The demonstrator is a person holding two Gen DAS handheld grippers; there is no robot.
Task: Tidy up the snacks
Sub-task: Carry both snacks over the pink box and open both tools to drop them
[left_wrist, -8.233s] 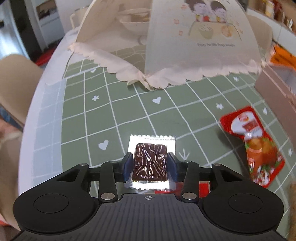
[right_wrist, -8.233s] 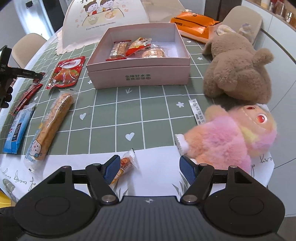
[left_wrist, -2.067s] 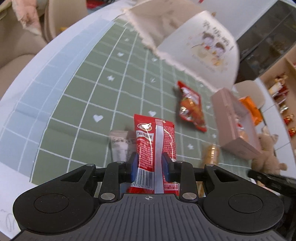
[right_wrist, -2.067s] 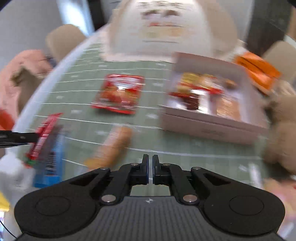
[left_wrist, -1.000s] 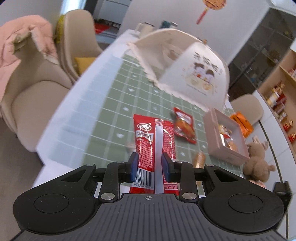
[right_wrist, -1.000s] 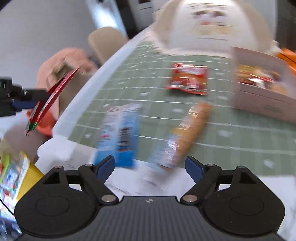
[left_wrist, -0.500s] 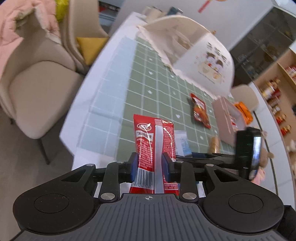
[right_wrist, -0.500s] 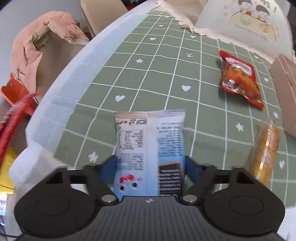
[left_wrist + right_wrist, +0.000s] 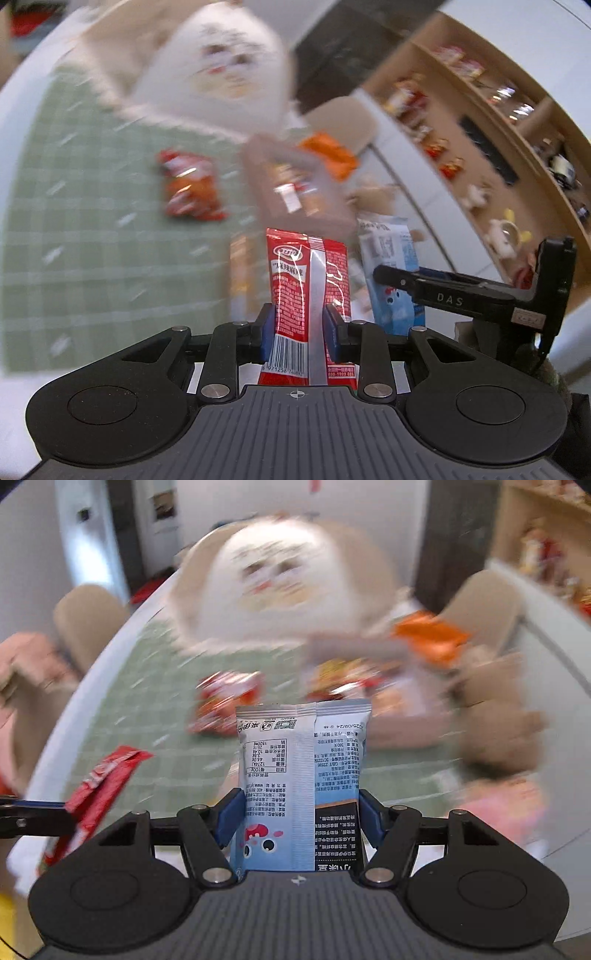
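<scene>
My left gripper (image 9: 299, 328) is shut on a red sachet (image 9: 306, 280), which stands upright between the blue pads. My right gripper (image 9: 301, 816) is shut on a blue and white snack packet (image 9: 295, 760) and holds it off the table. In the left wrist view, that packet (image 9: 391, 258) and the right gripper's black finger (image 9: 443, 291) sit just right of the sachet. The right wrist view shows the sachet (image 9: 99, 779) at lower left. Ahead, blurred, lies the open pink box (image 9: 406, 731) with several snacks inside.
On the green checked cloth lie a red snack bag (image 9: 188, 188) and a long bread snack (image 9: 240, 273). A white food cover (image 9: 221, 74) stands behind. An orange bag (image 9: 428, 635), a brown plush (image 9: 495, 716) and a pink plush (image 9: 506, 805) crowd the right side.
The right gripper closed on the blue packet and lifted it off the cloth. Both views swung round toward the pink box. The left gripper kept the red sachet.
</scene>
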